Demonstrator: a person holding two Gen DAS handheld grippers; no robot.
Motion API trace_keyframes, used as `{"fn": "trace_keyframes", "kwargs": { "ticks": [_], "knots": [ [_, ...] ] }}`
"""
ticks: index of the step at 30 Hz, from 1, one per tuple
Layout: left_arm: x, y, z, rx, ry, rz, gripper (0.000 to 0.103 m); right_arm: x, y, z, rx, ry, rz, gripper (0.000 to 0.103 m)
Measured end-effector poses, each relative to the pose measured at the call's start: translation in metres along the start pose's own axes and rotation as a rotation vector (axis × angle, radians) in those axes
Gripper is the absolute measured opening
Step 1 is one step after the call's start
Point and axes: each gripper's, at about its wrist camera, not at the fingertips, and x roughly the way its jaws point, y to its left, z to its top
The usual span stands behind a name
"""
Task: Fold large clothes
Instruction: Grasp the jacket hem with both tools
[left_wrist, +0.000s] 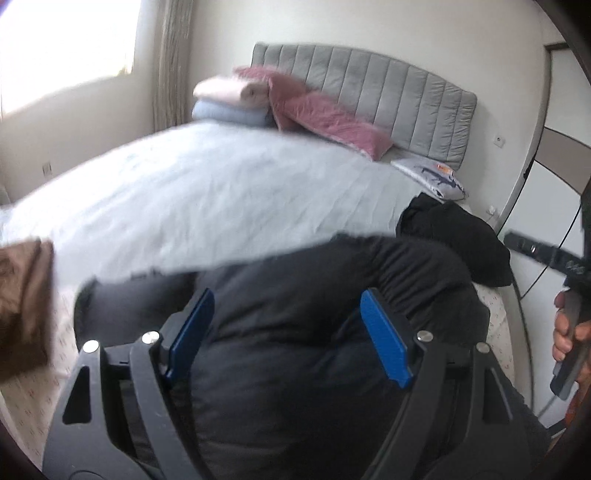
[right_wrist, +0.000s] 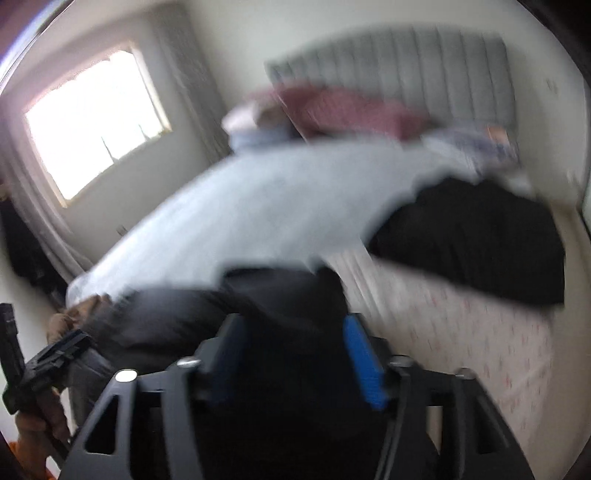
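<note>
A large dark grey garment (left_wrist: 295, 314) lies bunched on the near part of the bed, with a sleeve running left. My left gripper (left_wrist: 291, 325) is open, its blue pads (left_wrist: 384, 336) wide apart over the garment's middle. In the blurred right wrist view, the same dark garment (right_wrist: 184, 317) fills the foreground and my right gripper (right_wrist: 295, 350) is right over it, blue pads (right_wrist: 364, 365) apart with dark cloth between them; the blur hides whether they pinch it. The right gripper's body (left_wrist: 569, 332) shows in a hand at the left view's right edge.
A pale blue sheet (left_wrist: 207, 199) covers the bed. Another black garment (left_wrist: 458, 240) lies to the right. Folded towels (left_wrist: 229, 99) and pink pillows (left_wrist: 325, 114) sit by the grey headboard (left_wrist: 388, 81). A brown cloth (left_wrist: 22, 302) lies at the left. A window (right_wrist: 96, 125) is on the left wall.
</note>
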Motion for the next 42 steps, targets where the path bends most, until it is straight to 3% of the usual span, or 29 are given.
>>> {"fn": "trace_keyframes", "kwargs": {
  "ticks": [3, 6, 9, 12, 16, 21, 26, 33, 42],
  "knots": [
    [0.012, -0.01, 0.003, 0.034, 0.002, 0.022, 0.083, 0.013, 0.053, 0.002, -0.109, -0.039, 0.036, 0.075],
    [0.048, -0.003, -0.015, 0.029, 0.089, 0.094, 0.085, 0.055, 0.076, -0.013, -0.114, 0.029, -0.002, 0.075],
    [0.061, 0.017, -0.035, -0.059, 0.077, 0.082, 0.095, 0.099, 0.066, -0.035, -0.082, 0.112, -0.059, 0.075],
    [0.07, 0.032, -0.044, -0.156, 0.076, 0.015, 0.096, 0.121, 0.051, -0.053, -0.054, 0.128, -0.04, 0.075],
    [0.079, 0.027, -0.058, -0.12, 0.041, 0.052, 0.096, 0.141, 0.043, -0.064, -0.033, 0.159, -0.033, 0.08],
    [0.076, 0.02, -0.06, -0.101, 0.083, 0.086, 0.096, 0.147, 0.038, -0.063, -0.037, 0.22, -0.037, 0.081],
    [0.035, 0.018, -0.057, -0.106, 0.095, 0.066, 0.096, 0.115, 0.032, -0.054, -0.017, 0.243, 0.008, 0.082],
    [-0.05, 0.025, -0.062, -0.129, 0.118, 0.068, 0.096, 0.023, 0.018, -0.048, -0.057, 0.258, 0.082, 0.083],
    [-0.162, 0.047, -0.114, -0.16, 0.202, 0.054, 0.096, -0.105, -0.01, -0.08, -0.164, 0.267, 0.118, 0.089]
  ]
}}
